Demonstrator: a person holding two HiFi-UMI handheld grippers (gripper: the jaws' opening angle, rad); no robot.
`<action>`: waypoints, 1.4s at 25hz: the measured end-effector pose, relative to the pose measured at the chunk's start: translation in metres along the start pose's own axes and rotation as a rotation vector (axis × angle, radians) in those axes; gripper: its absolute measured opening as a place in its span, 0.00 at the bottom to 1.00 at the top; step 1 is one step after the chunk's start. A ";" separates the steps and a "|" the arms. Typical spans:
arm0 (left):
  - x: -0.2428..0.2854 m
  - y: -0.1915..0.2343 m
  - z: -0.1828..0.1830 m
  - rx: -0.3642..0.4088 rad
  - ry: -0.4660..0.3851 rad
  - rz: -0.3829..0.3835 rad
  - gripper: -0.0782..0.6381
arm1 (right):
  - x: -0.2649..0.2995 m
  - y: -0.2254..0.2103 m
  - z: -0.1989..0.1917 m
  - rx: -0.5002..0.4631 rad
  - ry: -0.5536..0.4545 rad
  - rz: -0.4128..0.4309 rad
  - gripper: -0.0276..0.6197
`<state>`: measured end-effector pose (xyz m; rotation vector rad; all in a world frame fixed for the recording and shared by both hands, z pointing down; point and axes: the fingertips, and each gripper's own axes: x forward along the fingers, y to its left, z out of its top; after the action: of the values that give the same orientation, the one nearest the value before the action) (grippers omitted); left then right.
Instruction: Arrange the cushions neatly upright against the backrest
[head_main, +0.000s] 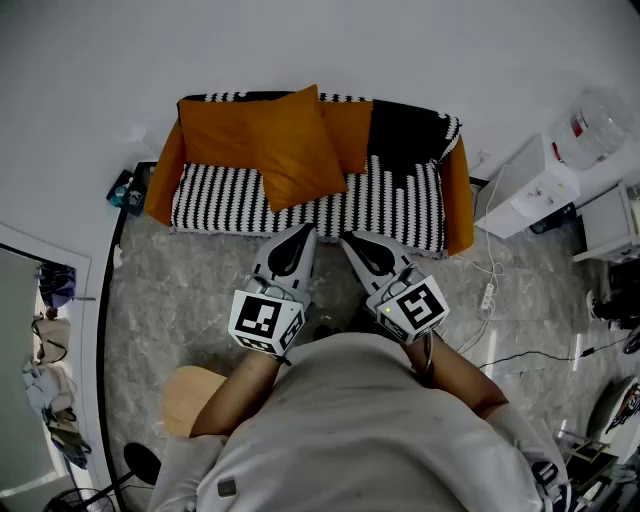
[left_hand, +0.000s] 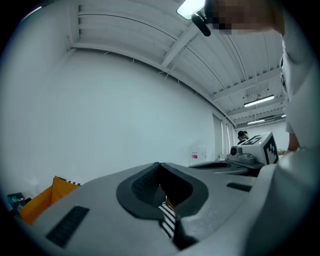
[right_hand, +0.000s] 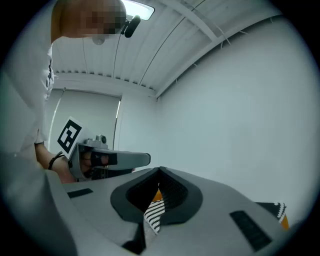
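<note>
The sofa (head_main: 400, 205) has orange cushions (head_main: 295, 150) at the left and middle of its backrest, and the front one sits tilted like a diamond over the seat. Just in front of the sofa's front edge, the left gripper (head_main: 300, 238) and right gripper (head_main: 352, 243) hover side by side. Both have their jaws pressed together and hold nothing.

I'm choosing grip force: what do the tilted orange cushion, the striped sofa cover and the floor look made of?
Orange cushion: soft matte fabric, probably; it shows folds and no shine. Striped sofa cover: likely a woven or knitted throw, draped over the seat. Floor: polished grey stone or tile, judging by veining and light reflections.
</note>
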<state>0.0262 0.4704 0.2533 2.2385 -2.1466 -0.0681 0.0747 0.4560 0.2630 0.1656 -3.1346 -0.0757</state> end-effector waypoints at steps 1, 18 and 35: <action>0.000 0.001 0.000 0.000 0.000 -0.001 0.12 | 0.001 0.000 -0.001 0.001 0.001 0.000 0.08; 0.003 0.021 -0.010 -0.022 0.022 0.027 0.12 | 0.019 -0.007 -0.014 0.042 0.033 0.019 0.08; 0.119 0.077 -0.025 -0.014 0.066 0.077 0.12 | 0.088 -0.117 -0.039 0.075 0.040 0.119 0.08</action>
<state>-0.0438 0.3482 0.2826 2.1167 -2.1882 -0.0065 0.0001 0.3286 0.2963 -0.0195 -3.1008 0.0447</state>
